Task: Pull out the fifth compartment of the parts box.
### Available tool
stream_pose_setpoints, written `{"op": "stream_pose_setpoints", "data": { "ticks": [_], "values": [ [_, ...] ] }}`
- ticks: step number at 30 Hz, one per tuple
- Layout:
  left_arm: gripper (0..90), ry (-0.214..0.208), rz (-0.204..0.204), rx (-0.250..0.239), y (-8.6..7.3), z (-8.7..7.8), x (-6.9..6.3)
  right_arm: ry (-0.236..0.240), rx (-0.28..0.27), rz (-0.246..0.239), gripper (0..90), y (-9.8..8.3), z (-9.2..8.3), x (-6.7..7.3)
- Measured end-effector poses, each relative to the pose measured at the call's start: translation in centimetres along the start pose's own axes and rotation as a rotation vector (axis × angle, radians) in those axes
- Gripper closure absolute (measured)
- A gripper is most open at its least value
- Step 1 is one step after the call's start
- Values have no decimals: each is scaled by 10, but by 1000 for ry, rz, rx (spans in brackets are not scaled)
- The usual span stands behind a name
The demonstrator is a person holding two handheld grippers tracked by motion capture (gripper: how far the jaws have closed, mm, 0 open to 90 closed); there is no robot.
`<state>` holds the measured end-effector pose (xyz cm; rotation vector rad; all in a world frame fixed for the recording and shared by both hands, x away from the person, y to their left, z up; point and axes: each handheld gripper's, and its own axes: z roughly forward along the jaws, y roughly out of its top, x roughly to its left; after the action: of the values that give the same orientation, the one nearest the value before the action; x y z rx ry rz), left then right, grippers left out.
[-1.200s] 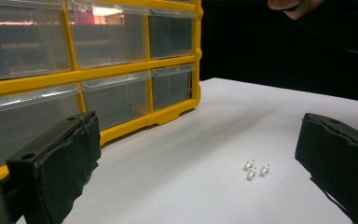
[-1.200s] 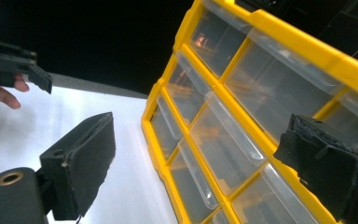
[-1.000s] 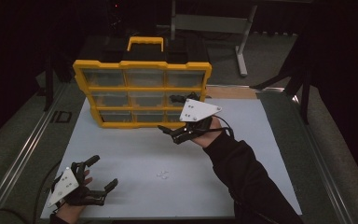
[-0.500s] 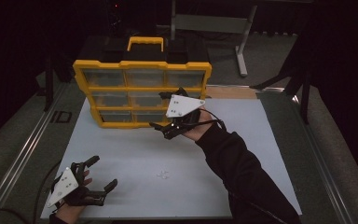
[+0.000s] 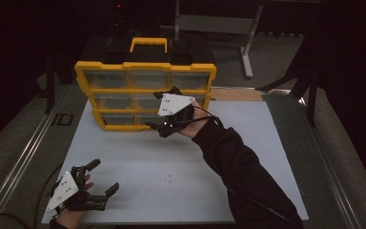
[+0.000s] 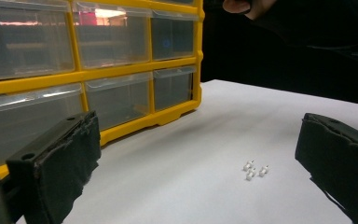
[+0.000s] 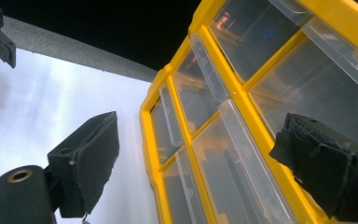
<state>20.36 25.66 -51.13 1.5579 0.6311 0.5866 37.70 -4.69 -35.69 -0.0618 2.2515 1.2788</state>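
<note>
While standing at the far side of the white worktop (image 5: 248, 157), a yellow drawer organizer (image 5: 145, 95) with clear drawers and a yellow handle (image 5: 147, 43) on top. Held just in front of its lower drawers, the right hand-held gripper (image 5: 164, 128), jaws spread wide with nothing between them, the yellow frame (image 7: 256, 130) close ahead. Low at the near left corner, the left hand-held gripper (image 5: 102, 179), jaws also wide and empty. Between the two, on bare worktop, a cluster of tiny white parts (image 6: 254, 170), well apart from both grippers.
</note>
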Motion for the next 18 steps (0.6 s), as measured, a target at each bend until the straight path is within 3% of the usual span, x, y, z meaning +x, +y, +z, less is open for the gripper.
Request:
{"op": "stream_pose_setpoints", "data": {
  "ticks": [18],
  "values": [
    [1, 2, 2, 2, -1, -1, 0, 28, 38, -55, 120, 9, 26, -5]
  ]
}}
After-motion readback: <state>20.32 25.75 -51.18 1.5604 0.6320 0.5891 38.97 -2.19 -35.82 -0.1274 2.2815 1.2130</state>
